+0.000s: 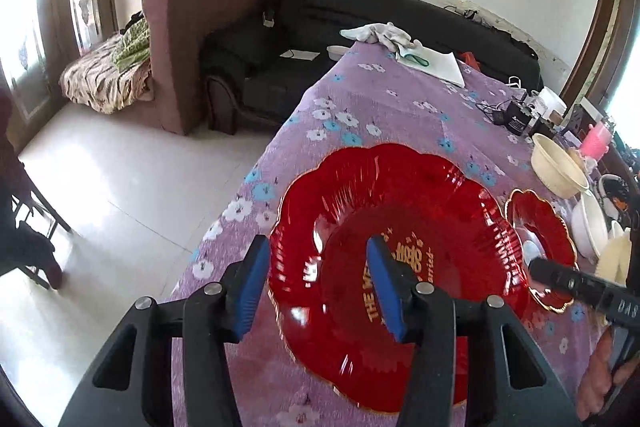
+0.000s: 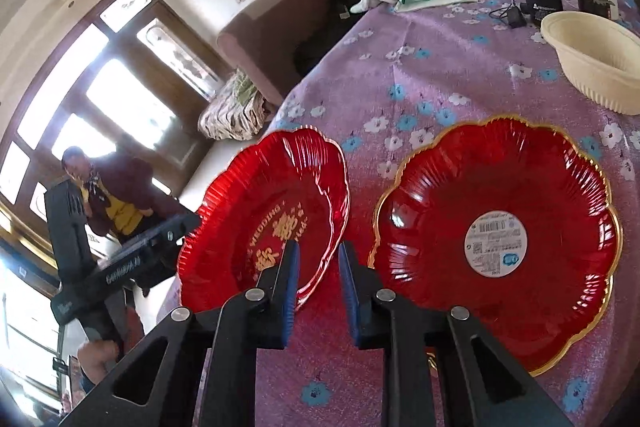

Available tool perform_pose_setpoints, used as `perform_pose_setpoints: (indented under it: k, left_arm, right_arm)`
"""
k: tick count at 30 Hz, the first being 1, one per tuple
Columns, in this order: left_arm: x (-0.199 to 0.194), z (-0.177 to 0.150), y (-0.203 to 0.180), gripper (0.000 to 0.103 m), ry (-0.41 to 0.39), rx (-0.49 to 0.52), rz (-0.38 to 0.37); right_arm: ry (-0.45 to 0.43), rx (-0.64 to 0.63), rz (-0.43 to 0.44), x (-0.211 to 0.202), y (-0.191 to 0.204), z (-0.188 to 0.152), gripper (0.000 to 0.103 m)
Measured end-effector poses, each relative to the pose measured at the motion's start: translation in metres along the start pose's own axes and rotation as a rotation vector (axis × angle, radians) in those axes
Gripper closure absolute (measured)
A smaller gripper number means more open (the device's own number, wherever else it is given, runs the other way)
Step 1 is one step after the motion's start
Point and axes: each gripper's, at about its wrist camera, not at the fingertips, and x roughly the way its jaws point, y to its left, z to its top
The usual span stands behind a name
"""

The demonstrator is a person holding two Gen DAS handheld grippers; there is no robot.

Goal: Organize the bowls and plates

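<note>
L gripper (image 1: 318, 267) fingers spread wide, straddling near-left rim of red lettered plate (image 1: 396, 267), not clamped. R gripper (image 2: 318, 291) fingers apart, nothing between, rim of same plate just beside its left finger. 2nd red plate w/ sticker (image 2: 496, 239) flat on purple floral tabletop (image 2: 432, 75), cream bowl (image 2: 596, 63) behind it
</note>
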Motion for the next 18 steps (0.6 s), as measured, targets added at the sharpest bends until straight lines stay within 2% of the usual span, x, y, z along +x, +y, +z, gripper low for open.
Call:
perform_pose_setpoints:
  k: [10, 14, 16, 17, 18]
  left_arm:
    - [-0.002, 0.000, 0.013, 0.053, -0.021, -0.029, -0.009]
    - [0.009, -0.002, 0.016, 0.053, 0.011, -0.035, -0.013]
    - [0.016, -0.005, 0.016, 0.061, 0.030, -0.038, -0.023]
    - [0.019, -0.006, 0.017, 0.073, 0.038, -0.041, -0.022]
    - [0.021, -0.007, 0.017, 0.079, 0.040, -0.043, -0.010]
  right_arm:
    - [0.003, -0.009, -0.005, 0.008, -0.003, -0.004, 0.080]
    - [0.009, -0.016, -0.007, 0.011, -0.001, -0.006, 0.080]
    - [0.009, -0.018, -0.008, 0.013, -0.001, -0.007, 0.080]
    - [0.009, -0.019, -0.006, 0.014, -0.001, -0.007, 0.080]
    - [0.008, -0.024, -0.006, 0.015, -0.001, -0.007, 0.080]
